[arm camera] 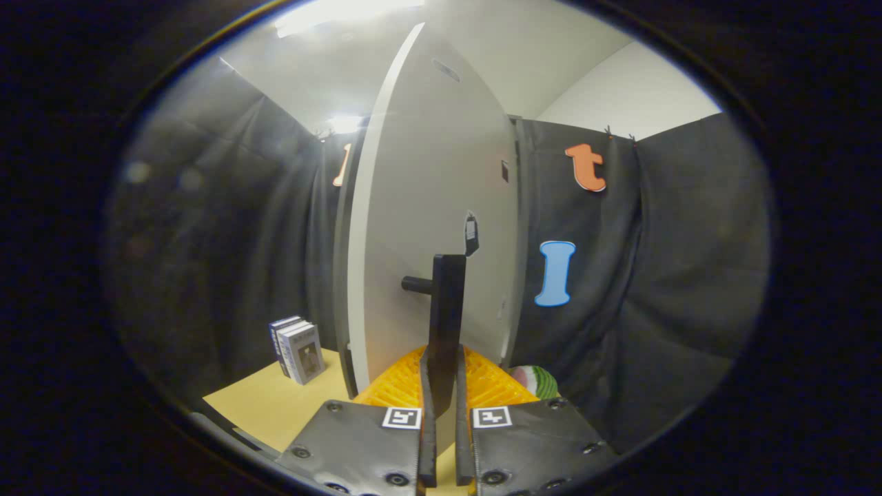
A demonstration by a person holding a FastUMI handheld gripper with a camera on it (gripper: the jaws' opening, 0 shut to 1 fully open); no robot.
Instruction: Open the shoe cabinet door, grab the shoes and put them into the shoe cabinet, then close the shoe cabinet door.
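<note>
The gripper (445, 386), low in the centre of the frame, has its fingers drawn close together and clamped on the dark upright handle (446, 310) of the shoe cabinet door (427, 207); the handle's bar runs up from between the fingers to mid-frame, with a short peg joining it to the pale door panel just to its left.

The door stands ajar, its edge turned toward the camera; the cabinet's inside cannot be seen from here, so what it holds cannot be told; no shoes can be made out.

The risks, as I judge them: the hold is on the lower end of a narrow bar, so a pull off the door's arc could let the fingers slip down or off it; a sharp tug might rock the cabinet.

Behind the fingers lies a yellow ribbed thing (482, 386), perhaps a basket, contents unseen; a green and red striped object (537, 380) sits to its right.

Lower left, a small box set of books (298, 350) stands on the tan table (275, 406), close to the door's swing, and could be knocked.
</note>
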